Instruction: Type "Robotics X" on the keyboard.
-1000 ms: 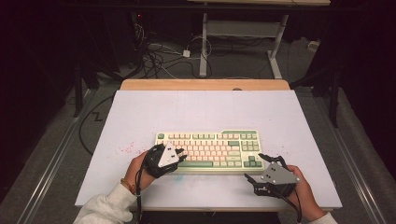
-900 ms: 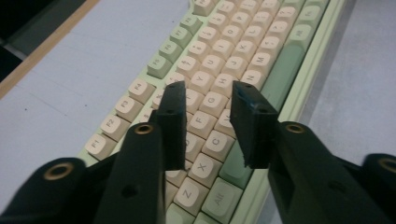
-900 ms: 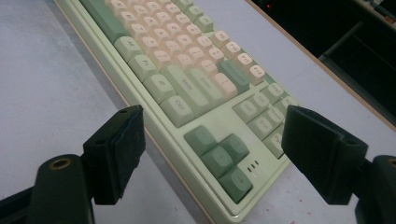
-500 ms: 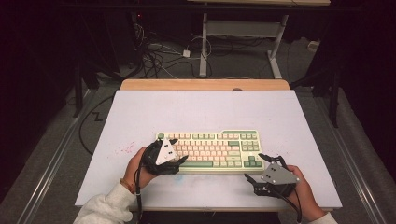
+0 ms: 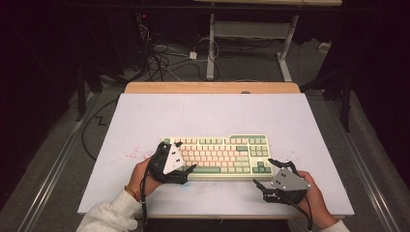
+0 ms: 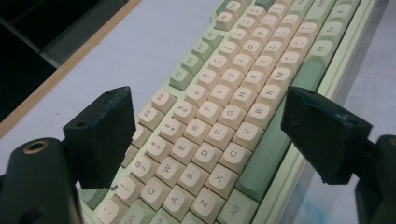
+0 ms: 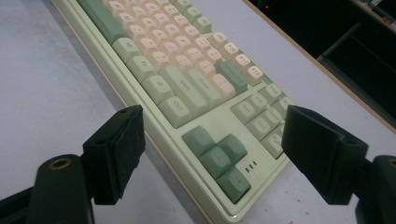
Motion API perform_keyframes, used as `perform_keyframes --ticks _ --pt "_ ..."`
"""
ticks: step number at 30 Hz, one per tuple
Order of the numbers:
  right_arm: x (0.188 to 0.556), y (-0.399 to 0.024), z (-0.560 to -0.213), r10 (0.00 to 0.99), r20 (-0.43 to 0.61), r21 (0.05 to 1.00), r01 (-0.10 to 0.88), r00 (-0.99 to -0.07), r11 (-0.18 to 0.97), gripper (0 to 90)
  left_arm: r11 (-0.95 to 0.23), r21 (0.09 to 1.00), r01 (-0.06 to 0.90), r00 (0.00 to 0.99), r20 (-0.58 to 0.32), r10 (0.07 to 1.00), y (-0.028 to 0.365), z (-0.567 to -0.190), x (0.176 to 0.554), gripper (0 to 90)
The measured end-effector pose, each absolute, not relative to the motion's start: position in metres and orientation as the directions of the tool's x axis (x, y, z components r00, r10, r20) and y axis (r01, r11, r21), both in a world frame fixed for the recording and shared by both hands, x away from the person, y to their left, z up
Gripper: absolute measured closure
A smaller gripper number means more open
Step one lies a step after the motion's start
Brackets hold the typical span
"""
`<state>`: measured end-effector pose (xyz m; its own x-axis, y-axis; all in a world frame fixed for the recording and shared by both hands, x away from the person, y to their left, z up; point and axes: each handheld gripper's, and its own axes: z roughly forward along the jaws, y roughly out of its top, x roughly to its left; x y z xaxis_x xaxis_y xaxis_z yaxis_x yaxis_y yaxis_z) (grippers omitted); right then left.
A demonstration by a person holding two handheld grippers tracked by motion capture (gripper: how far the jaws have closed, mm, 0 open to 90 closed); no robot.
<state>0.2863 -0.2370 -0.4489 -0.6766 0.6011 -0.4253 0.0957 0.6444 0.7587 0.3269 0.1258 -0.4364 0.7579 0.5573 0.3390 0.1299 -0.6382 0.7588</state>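
Observation:
A pale green keyboard [image 5: 227, 153] with cream and green keys lies across the near middle of the white table. My left gripper [image 5: 186, 155] hovers over its left end. Its jaws have just been opening and stand wide apart, with the letter keys [image 6: 219, 126] below them and nothing pinched. My right gripper [image 5: 263, 171] sits just off the keyboard's near right corner, open, its jaws either side of the green arrow keys [image 7: 219, 158] and touching nothing. In the gripper views, the left gripper [image 6: 210, 135] and right gripper [image 7: 219, 149] each look along the keyboard [image 7: 187, 70].
The white table top [image 5: 212, 116] has a wooden strip [image 5: 212, 87] along its far edge. Red specks [image 5: 130, 154] mark the surface left of the keyboard. Cables [image 5: 164, 58] and a stand's legs [image 5: 210, 48] lie on the dark floor beyond.
The left gripper's jaws have spread from nearly closed to wide apart over the keyboard's left end. Both hands and the keyboard have stayed where they were.

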Motion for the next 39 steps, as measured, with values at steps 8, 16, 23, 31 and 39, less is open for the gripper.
perform_keyframes --ticks 8,16,23,31,39 --pt "0.285 -0.236 -0.448 0.603 -0.424 0.764 0.092 -0.675 0.639 22.2 -0.627 0.77 0.114 0.755 0.343 0.558 0.13 -0.433 0.324 17.2" --pt "0.285 -0.237 -0.447 0.605 -0.422 0.765 0.092 -0.675 0.637 22.2 -0.638 0.762 0.112 0.751 0.355 0.556 0.134 -0.433 0.322 17.2" --pt "0.286 -0.237 -0.447 0.606 -0.418 0.767 0.095 -0.677 0.634 22.1 -0.64 0.759 0.119 0.75 0.354 0.559 0.139 -0.436 0.321 17.2" --pt "0.288 -0.237 -0.447 0.616 -0.391 0.78 0.108 -0.684 0.616 24.1 -0.616 0.777 0.129 0.736 0.341 0.585 0.15 -0.439 0.318 19.2" --pt "0.293 -0.24 -0.438 0.644 -0.345 0.805 0.137 -0.683 0.577 26.0 -0.617 0.771 0.156 0.735 0.326 0.594 0.16 -0.443 0.317 18.6"
